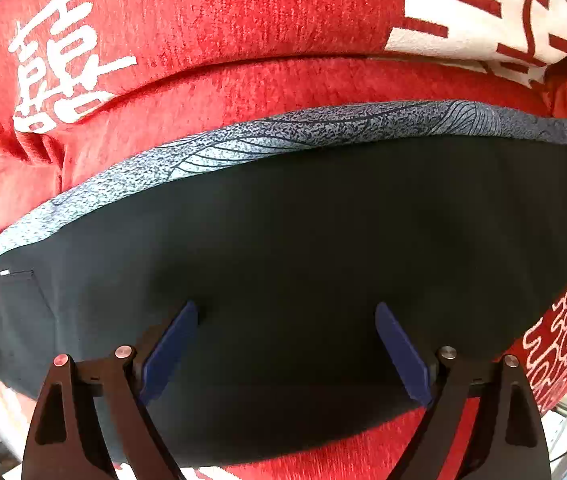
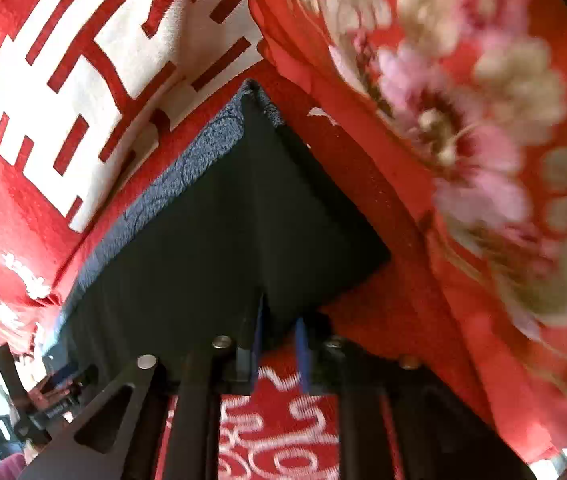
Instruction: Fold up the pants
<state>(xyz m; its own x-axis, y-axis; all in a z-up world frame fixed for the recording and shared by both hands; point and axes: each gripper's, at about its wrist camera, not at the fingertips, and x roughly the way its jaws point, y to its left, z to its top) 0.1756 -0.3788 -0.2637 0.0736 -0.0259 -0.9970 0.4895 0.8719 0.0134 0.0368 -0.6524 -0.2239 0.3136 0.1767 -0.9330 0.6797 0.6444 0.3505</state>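
The black pants (image 1: 303, 240) lie folded flat on the red sofa seat, with a grey speckled panel (image 1: 243, 148) along the far edge. My left gripper (image 1: 287, 320) is open, its blue pads (image 1: 171, 344) spread wide just above the pants' near half, holding nothing. In the right wrist view the pants (image 2: 223, 240) show as a dark wedge with the grey band (image 2: 187, 176) on the left. My right gripper (image 2: 281, 332) has its blue pads (image 2: 302, 344) close together at the pants' near edge; cloth appears pinched between them.
The red sofa cover (image 1: 243, 12) with white characters rises behind the pants as a backrest. A red floral cushion (image 2: 463, 128) stands close on the right. The seat's front edge (image 2: 279, 432) is below the right gripper. The left gripper (image 2: 23, 400) shows at lower left.
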